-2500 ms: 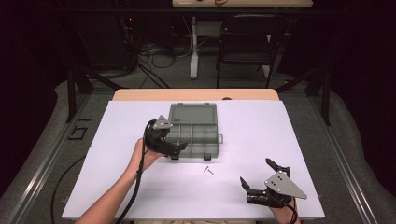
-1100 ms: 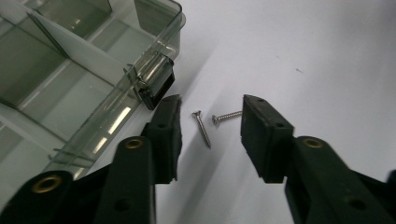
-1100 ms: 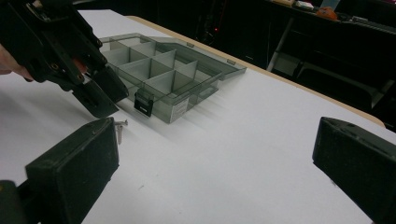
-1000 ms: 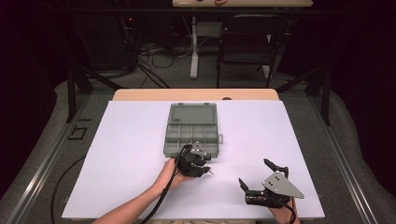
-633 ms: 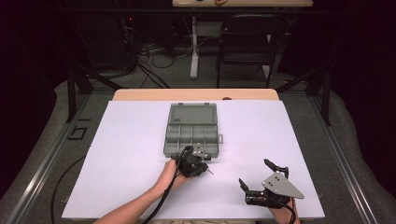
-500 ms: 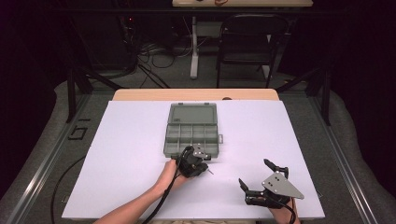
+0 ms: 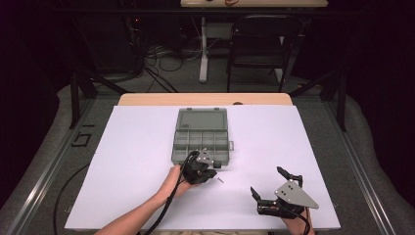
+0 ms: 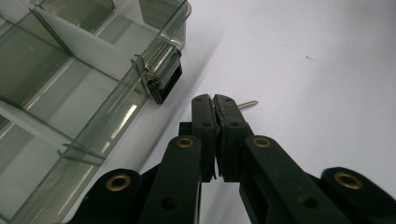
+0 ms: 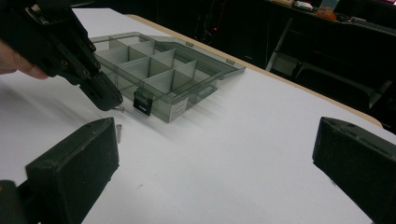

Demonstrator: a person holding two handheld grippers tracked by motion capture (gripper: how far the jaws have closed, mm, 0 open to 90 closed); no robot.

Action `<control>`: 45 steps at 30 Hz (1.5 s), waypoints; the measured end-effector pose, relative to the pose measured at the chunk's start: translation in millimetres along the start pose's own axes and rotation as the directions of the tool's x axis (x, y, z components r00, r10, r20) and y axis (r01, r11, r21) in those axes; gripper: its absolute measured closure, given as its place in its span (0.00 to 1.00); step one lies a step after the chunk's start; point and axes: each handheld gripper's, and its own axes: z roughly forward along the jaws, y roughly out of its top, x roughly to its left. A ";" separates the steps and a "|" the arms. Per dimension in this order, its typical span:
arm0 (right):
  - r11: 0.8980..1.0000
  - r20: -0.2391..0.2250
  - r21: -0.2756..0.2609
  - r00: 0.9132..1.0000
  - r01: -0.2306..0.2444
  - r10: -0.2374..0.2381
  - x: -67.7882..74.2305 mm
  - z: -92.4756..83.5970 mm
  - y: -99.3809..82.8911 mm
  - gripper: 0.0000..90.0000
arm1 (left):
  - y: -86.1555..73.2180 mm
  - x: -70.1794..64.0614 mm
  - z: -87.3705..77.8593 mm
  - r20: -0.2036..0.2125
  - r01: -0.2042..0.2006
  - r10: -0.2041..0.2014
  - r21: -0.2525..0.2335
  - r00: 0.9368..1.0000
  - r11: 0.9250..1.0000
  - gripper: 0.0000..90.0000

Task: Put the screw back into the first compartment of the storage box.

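The left tongs (image 7: 213, 174) in the high view sit near the middle of the table (image 7: 122, 161), just off the near edge of an open organiser box (image 7: 174, 147). The hand (image 7: 177, 180) and the tongs' body cover their tips, so their state is hard to read here. A loose screw (image 7: 220, 179) lies on the white top just beside them. The right tongs (image 7: 268, 181) rest by the near right corner, well apart from the box, spread wide with nothing between them. A chair (image 7: 259, 39) and floor cables stand in the dark past the far edge. In the left gripper view the left tongs (image 8: 215, 100) are pressed fully together. A screw (image 8: 247, 103) pokes out sideways from behind one tip, its head hidden, so I cannot tell whether it is pinched or only lying there. The box (image 8: 116, 116) is cut off at the frame's side, its black latch (image 8: 163, 79) near the tips. In the right gripper view the right tongs (image 9: 215, 154) gape, both pads cropped by the frame. Beyond them the left tongs (image 9: 112, 103) point down in front of the latch (image 9: 141, 102), the screw (image 9: 120, 108) right at their tip and the loose screw (image 9: 119, 132) alone nearer the camera.
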 end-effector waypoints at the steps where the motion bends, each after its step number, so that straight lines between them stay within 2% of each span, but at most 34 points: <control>1: 1.000 0.000 0.000 1.000 -0.001 0.001 0.0 0.0 0.0 0.00 | -0.2 0.2 -2.6 0.000 0.005 -0.005 -0.012 1.000 1.000 0.97; 7: 1.000 -0.001 -0.001 1.000 -0.001 0.001 -0.3 0.6 -0.3 0.00 | 0.4 7.5 -18.4 0.006 -0.001 0.001 -0.011 1.000 1.000 0.97; 9: 1.000 0.000 0.000 1.000 0.000 0.000 -0.1 0.6 -0.3 0.00 | 0.6 10.1 -24.0 0.013 0.010 -0.009 -0.020 1.000 1.000 0.97; 14: 1.000 0.000 -0.001 1.000 -0.001 0.001 0.0 0.4 -0.1 0.00 | 1.9 18.5 -42.8 0.000 0.020 -0.020 -0.047 1.000 0.999 0.97; 16: 1.000 0.001 -0.001 1.000 -0.001 0.001 -0.1 0.6 -0.1 0.00 | 1.9 20.2 -45.7 0.000 0.028 -0.028 -0.051 1.000 0.998 0.97; 17: 1.000 0.001 0.000 1.000 -0.001 0.001 -0.3 0.7 -0.2 0.00 | 2.5 26.4 -54.7 -0.013 0.033 -0.034 -0.060 0.999 0.998 0.97; 22: 1.000 0.000 -0.001 1.000 -0.002 0.002 0.0 0.3 -0.2 0.00 | 3.3 34.5 -69.4 -0.031 0.051 -0.054 -0.093 0.998 0.994 0.97; 25: 1.000 -0.003 -0.003 1.000 0.003 -0.003 0.1 0.7 -0.2 0.00 | 4.3 45.4 -84.2 -0.060 0.065 -0.073 -0.126 0.996 0.990 0.97; 26: 1.000 -0.003 -0.003 1.000 0.002 -0.002 0.4 1.1 -0.2 0.00 | 4.3 47.1 -85.9 -0.064 0.079 -0.088 -0.141 0.994 0.987 0.97; 31: 1.000 0.002 0.004 1.000 0.006 -0.006 0.8 1.6 -0.1 0.00 | 4.1 58.5 -94.1 -0.078 0.097 -0.111 -0.167 0.991 0.981 0.97; 33: 1.000 0.006 0.000 1.000 0.005 -0.005 0.7 1.9 -0.3 0.00 | 4.1 61.4 -95.9 -0.085 0.096 -0.111 -0.164 0.990 0.982 0.97; 35: 1.000 0.006 -0.008 1.000 0.002 -0.002 0.7 2.4 -0.4 0.00 | 3.9 67.1 -98.3 -0.104 0.109 -0.129 -0.179 0.986 0.978 0.97; 37: 1.000 0.007 -0.017 1.000 0.001 -0.001 0.7 3.1 -0.7 0.00 | 3.9 71.8 -99.5 -0.108 0.113 -0.135 -0.191 0.985 0.975 0.97; 38: 1.000 -0.004 0.005 1.000 0.005 -0.005 0.1 1.6 -0.1 0.00 | 4.1 74.0 -100.2 -0.105 0.125 -0.147 -0.196 0.983 0.973 0.97; 39: 1.000 0.005 -0.015 1.000 0.000 0.000 0.9 3.6 -0.7 0.00 | 4.6 77.0 -99.8 -0.117 0.126 -0.152 -0.204 0.981 0.971 0.97; 43: 1.000 0.004 -0.013 1.000 0.004 -0.004 1.2 3.5 -0.7 0.00 | 5.9 84.7 -98.8 -0.124 0.138 -0.166 -0.208 0.978 0.968 0.97; 45: 1.000 -0.012 0.011 1.000 0.006 -0.006 0.3 1.5 0.0 0.00 | 6.2 91.2 -96.2 -0.145 0.143 -0.174 -0.203 0.974 0.969 0.97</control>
